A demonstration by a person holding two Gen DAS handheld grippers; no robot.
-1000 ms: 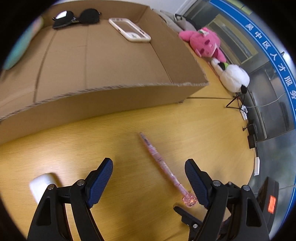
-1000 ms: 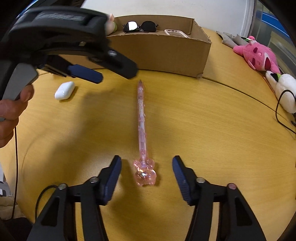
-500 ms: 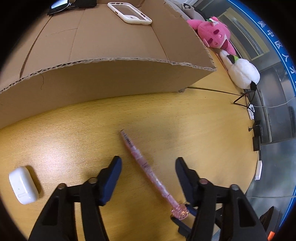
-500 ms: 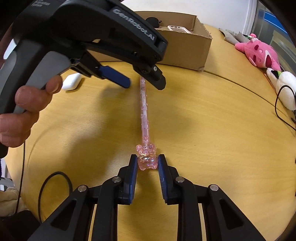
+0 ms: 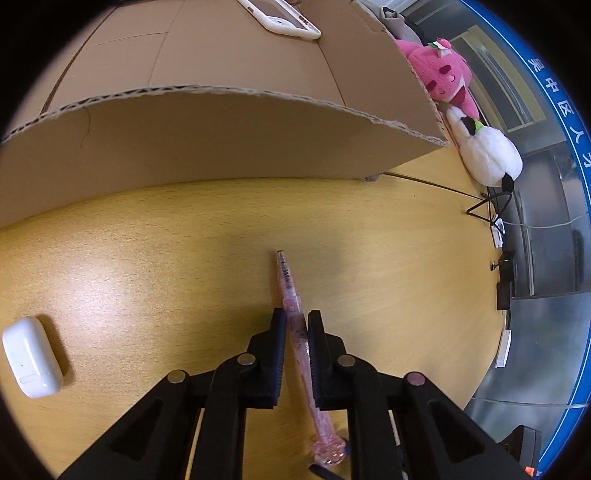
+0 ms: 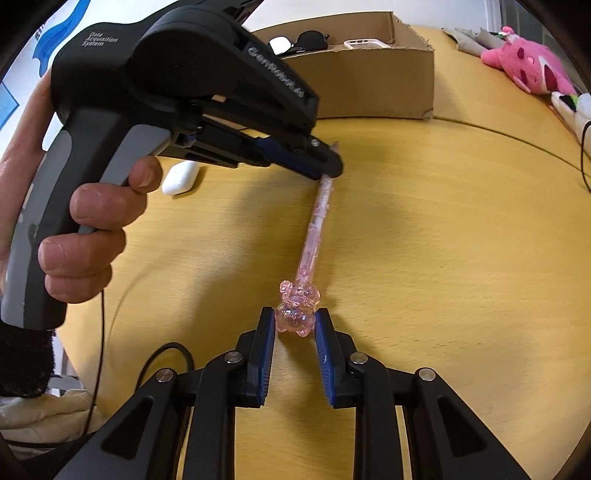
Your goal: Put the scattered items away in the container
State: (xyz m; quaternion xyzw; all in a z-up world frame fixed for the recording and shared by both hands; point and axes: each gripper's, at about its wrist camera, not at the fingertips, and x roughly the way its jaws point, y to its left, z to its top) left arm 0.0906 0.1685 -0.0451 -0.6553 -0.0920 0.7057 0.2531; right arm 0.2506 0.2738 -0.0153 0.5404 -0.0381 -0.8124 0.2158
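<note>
In the left wrist view, the left gripper (image 5: 296,325) sat at the lower centre of the frame with its jaws drawn together on the barrel of the pink pen (image 5: 291,299), whose tip pointed up the frame toward the cardboard box (image 5: 207,133) filling the upper left. The pen's shaft ran down between the two pads, and its clear pink charm end showed near the bottom edge, low over the wooden table (image 5: 147,266). A white earbuds case (image 5: 32,357) lay on the table at the far left of the frame, well apart from the pen. Inside the box, near the top edge, rested a white phone case (image 5: 280,16). A pink plush toy (image 5: 439,72) and a white plush toy (image 5: 487,155) lay at the upper right, beside the box. In the right wrist view, the right gripper (image 6: 295,325) occupied the lower centre, its blue pads closed against the two sides of the pen's bear-shaped charm. From there the pen slanted up toward the centre of the frame, where the left gripper's tips pinched its upper part. A hand (image 6: 85,221) wrapped the left gripper's handle at the left of the frame. Sunglasses (image 6: 299,41) lay in the box at the top centre.
</note>
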